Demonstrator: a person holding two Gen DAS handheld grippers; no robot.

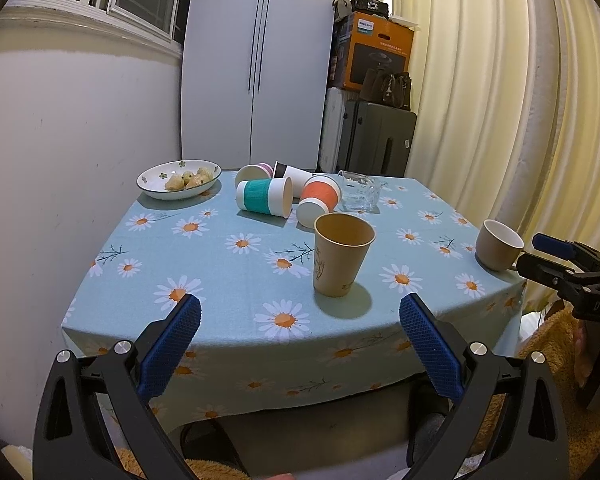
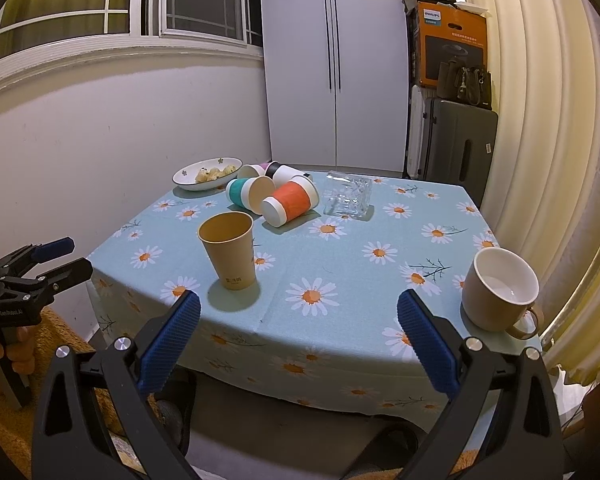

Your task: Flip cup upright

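A tan paper cup [image 1: 342,254] [image 2: 230,254] stands upright near the table's front. A beige mug [image 1: 498,250] [image 2: 498,294] stands upright at the right edge. At the back several cups lie on their sides: a teal-banded one [image 1: 264,197] [image 2: 246,193], an orange-banded one [image 1: 319,200] [image 2: 290,202], a black-banded one [image 1: 290,176] [image 2: 286,174] and a pink one [image 1: 256,170]. My left gripper [image 1: 300,320] is open and empty before the table's front edge. My right gripper [image 2: 299,318] is open and empty, also in front of the table.
A clear glass dish [image 1: 358,192] [image 2: 348,198] sits at the back right. A white bowl of food [image 1: 179,179] [image 2: 207,173] sits at the back left. The table [image 1: 228,280] has a daisy cloth. Wall on the left, curtain on the right.
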